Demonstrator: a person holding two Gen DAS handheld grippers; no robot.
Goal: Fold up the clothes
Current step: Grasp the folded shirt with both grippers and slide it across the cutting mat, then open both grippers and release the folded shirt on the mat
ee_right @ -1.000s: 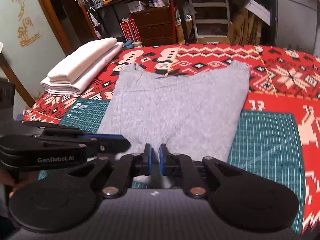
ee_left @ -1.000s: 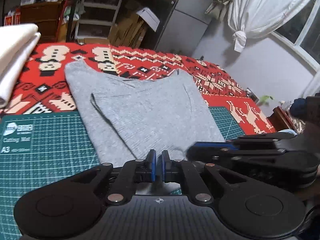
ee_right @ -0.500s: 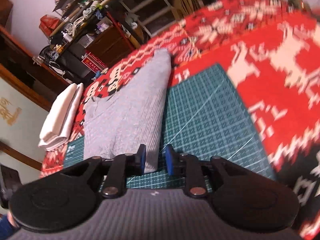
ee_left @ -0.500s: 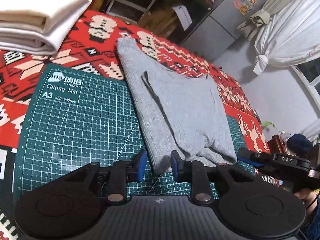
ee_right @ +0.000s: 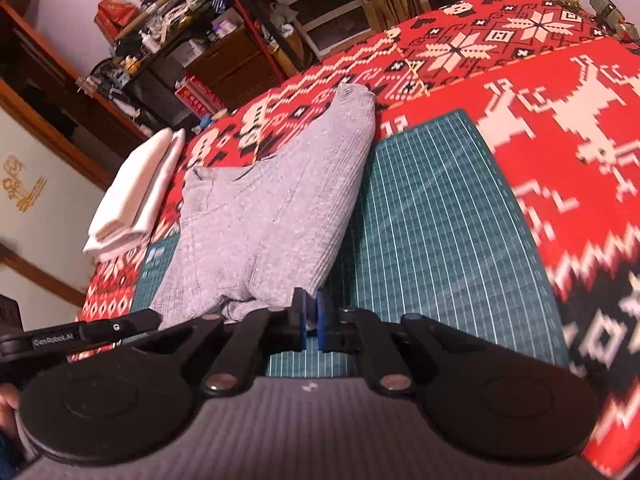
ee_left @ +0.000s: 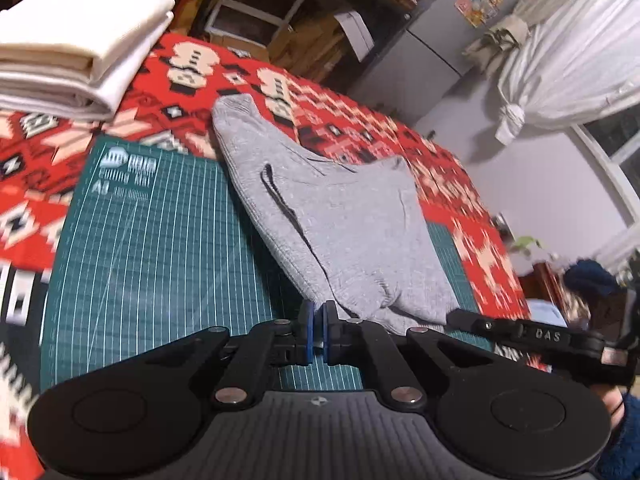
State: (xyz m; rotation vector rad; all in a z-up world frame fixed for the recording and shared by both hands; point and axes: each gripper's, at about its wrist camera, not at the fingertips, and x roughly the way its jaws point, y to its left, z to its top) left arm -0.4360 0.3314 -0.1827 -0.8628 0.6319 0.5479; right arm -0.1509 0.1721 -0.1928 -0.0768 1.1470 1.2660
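Observation:
A grey knit garment (ee_left: 352,232) lies folded into a long strip, half on the green cutting mat (ee_left: 160,260) and half on the red patterned cloth (ee_left: 332,116). My left gripper (ee_left: 319,320) is shut on its near left corner, low over the mat. In the right wrist view the same garment (ee_right: 272,208) runs away from me, and my right gripper (ee_right: 310,320) is shut on its near right corner. The near hem bunches a little between the two grippers. Each gripper shows side-on at the edge of the other's view.
A stack of folded white cloth (ee_left: 80,48) sits at the far left on the red cloth, also visible in the right wrist view (ee_right: 140,196). Bare green mat (ee_right: 432,220) stretches right of the garment. Shelves, drawers and a fridge stand beyond the table.
A second ago both grippers were shut side by side at the middle of the near hem. They opened and moved apart to the corners, and have now shut there.

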